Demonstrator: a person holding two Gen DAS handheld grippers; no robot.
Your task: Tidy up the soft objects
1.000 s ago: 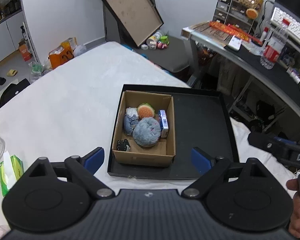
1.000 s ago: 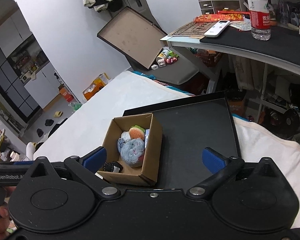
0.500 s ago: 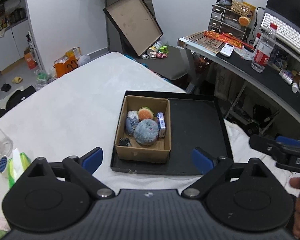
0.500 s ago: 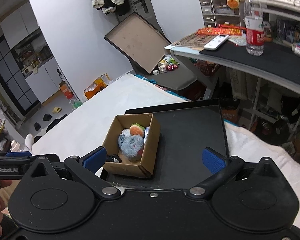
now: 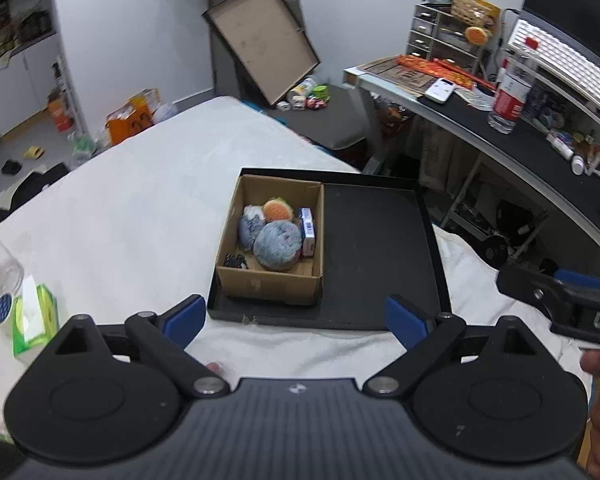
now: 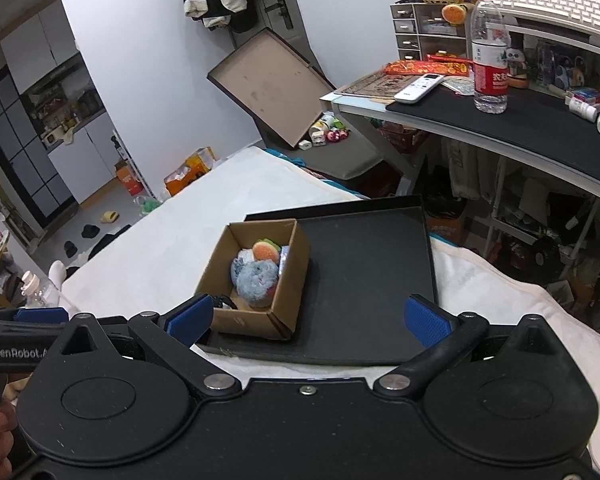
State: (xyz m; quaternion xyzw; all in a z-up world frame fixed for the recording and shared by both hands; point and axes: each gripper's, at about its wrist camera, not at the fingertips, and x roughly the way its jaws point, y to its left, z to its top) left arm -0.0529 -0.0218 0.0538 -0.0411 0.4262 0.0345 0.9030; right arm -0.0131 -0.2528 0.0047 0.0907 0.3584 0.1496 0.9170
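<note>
So both tongs are spread wide with nothing in them. The left tongs [image 5: 294, 318] and right tongs [image 6: 310, 318] hang over the bed [image 5: 132, 200], short of the black tray [image 5: 376, 248]. The cardboard box [image 5: 272, 286] sits in the tray's left half, holding a grey plush [image 5: 278, 246], a burger toy [image 5: 278, 210] and what looks like a small carton [image 5: 307, 230].

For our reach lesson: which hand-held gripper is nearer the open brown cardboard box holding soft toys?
Left, narrowly. The left hand-held gripper faces the open brown cardboard box squarely; the right hand-held gripper sits off to its right.
</note>
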